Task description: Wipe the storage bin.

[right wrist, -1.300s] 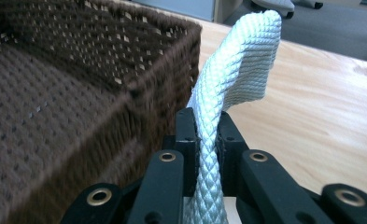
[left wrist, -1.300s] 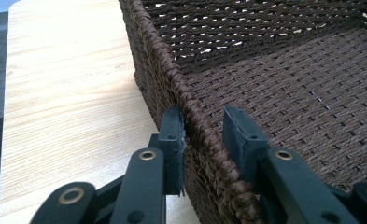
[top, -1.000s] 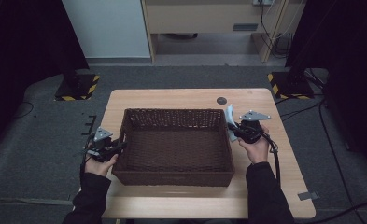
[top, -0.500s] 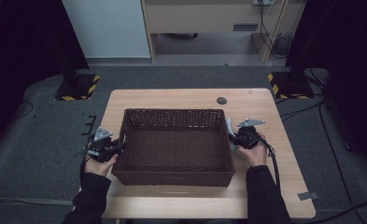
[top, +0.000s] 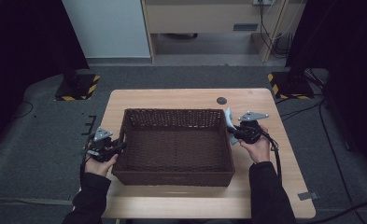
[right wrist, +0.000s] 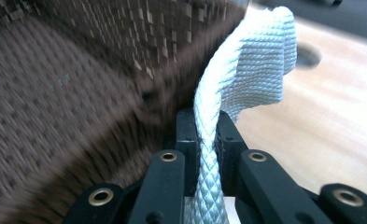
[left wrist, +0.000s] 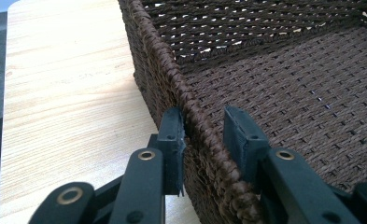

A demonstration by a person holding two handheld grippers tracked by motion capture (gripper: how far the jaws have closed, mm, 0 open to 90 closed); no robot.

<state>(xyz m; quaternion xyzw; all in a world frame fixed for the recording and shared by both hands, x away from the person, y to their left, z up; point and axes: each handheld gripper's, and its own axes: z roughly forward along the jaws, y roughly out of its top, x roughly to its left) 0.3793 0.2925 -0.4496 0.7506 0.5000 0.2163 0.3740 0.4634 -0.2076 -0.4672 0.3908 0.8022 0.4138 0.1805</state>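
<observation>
A dark brown wicker basket [top: 174, 112] stands in the middle of the wooden table [top: 172, 97]. My left gripper [top: 121, 145] sits at the basket's left wall. In the left gripper view its jaws [left wrist: 202, 135] straddle the braided rim [left wrist: 172, 79], one outside and one inside, closed on it. My right gripper [top: 232, 132] is at the basket's right wall, outside it. It is shut on a white woven cloth [top: 229, 119]. In the right gripper view this cloth [right wrist: 260, 60] rises from between the jaws [right wrist: 204, 126], beside the basket wall [right wrist: 78, 93]. The basket's inside looks bare.
A small dark round hole [top: 222, 100] lies in the table behind the basket. Bare wood runs along the near edge and the right side. On the floor behind stand two black bases with yellow-black stripes [top: 76, 88] [top: 288, 84]. A cable [top: 277, 154] trails from the right gripper.
The right gripper with the cloth dropped slightly toward the near side, then came back a little. The left gripper and the basket have stayed put.
</observation>
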